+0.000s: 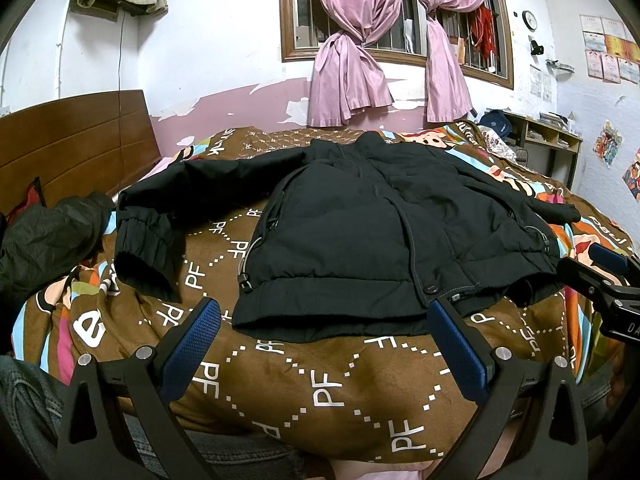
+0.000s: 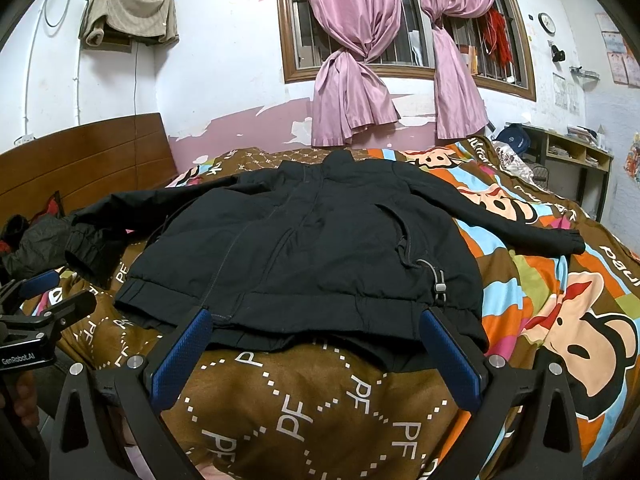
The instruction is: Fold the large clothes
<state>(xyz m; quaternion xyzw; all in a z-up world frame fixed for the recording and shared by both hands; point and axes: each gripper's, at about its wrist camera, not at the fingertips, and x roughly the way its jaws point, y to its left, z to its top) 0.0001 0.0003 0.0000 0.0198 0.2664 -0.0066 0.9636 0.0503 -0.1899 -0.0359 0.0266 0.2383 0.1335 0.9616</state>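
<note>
A black jacket [image 1: 352, 232] lies flat, front up, on the bed, collar toward the window and both sleeves spread outward; it also shows in the right wrist view [image 2: 304, 248]. My left gripper [image 1: 324, 320] is open and empty, just short of the jacket's hem, left of its middle. My right gripper [image 2: 316, 328] is open and empty, its fingertips at the hem's edge on the jacket's right half. The right gripper also shows at the right edge of the left wrist view [image 1: 600, 276], and the left gripper shows at the left edge of the right wrist view [image 2: 44, 296].
A brown patterned quilt [image 1: 320, 384] with cartoon prints covers the bed. Another dark garment [image 1: 44, 236] lies crumpled at the left by the wooden headboard [image 1: 76, 144]. A desk [image 1: 548, 136] stands at the far right under the window with pink curtains [image 1: 352, 56].
</note>
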